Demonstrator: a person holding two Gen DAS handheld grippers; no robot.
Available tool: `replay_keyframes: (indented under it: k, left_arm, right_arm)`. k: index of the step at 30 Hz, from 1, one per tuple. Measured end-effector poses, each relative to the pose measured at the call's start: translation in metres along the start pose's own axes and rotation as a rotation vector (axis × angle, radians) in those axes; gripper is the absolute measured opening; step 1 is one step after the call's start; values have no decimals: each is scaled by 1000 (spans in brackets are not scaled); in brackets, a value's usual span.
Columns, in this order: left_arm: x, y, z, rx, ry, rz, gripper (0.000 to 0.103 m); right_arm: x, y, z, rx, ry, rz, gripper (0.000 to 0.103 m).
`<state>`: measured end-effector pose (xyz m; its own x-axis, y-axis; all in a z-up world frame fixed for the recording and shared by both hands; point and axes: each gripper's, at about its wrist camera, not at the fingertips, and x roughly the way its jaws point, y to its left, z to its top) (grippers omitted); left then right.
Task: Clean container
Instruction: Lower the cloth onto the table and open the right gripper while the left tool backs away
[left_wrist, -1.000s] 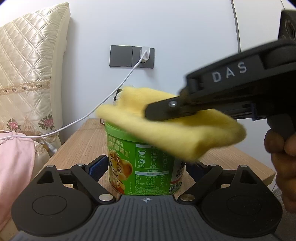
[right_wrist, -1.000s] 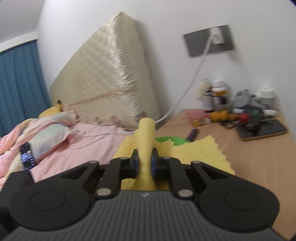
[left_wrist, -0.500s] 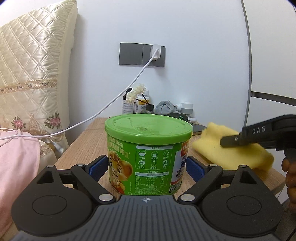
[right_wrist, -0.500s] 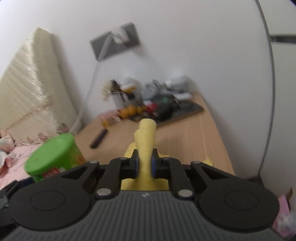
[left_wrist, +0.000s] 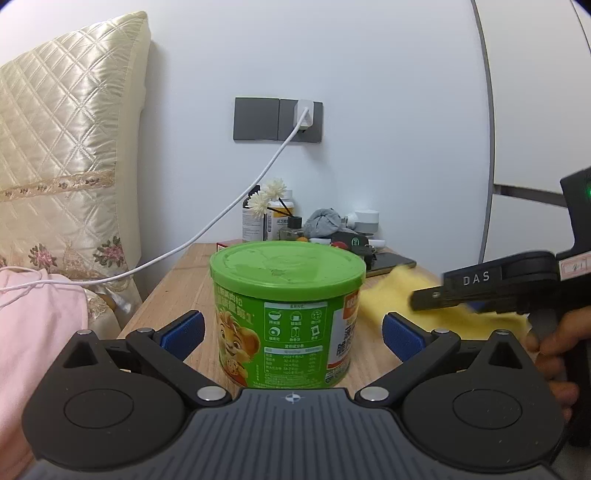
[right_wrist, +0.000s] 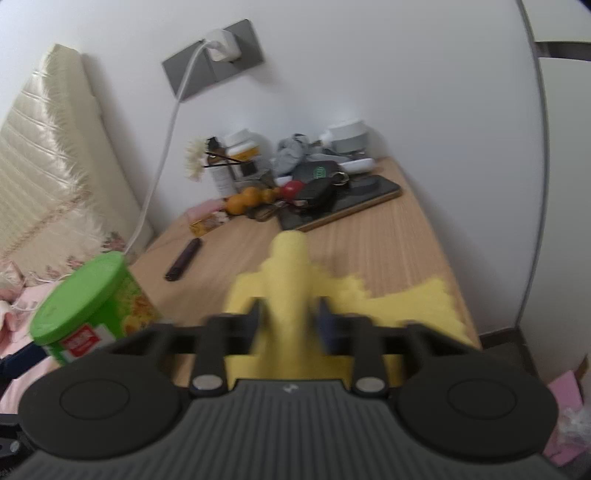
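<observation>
Green-lidded container upright between spread left claw pads, untouched; right claw pinching yellow cloth alongside.

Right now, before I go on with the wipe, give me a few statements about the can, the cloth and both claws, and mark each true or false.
1. The green lid is on the can. True.
2. The left claw is clamped on the can. False: its blue pads stand apart from the can's sides, with the can between them.
3. The right claw has the yellow cloth between its fingers. True.
4. The cloth lies over the can's lid. False: it is off to the can's right, low over the wooden table.
5. The can lies on its side. False: it stands upright on the table.
</observation>
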<state>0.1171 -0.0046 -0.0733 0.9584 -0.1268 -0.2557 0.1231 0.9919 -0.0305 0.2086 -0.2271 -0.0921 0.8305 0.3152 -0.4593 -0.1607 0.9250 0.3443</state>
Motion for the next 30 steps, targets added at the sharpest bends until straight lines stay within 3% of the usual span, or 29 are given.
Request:
replay_keyframes:
  k: [8,13,17,30]
  left_arm:
    - [-28,5,18,-51,-25,-3,103]
    - [-54,10,29,-50,-47,7,103]
    - [-69,16,33,-85,-18,18,103]
    - [-120,13,51,-55,-28,82,103]
  right_arm:
    - [-37,18,1,-39,-68,10,82]
    - [-79,35,3,-61,-132,34,92]
    - [-111,48,1,-62,-168,53,102]
    - [-176,78,-18,-91,-206,14,103]
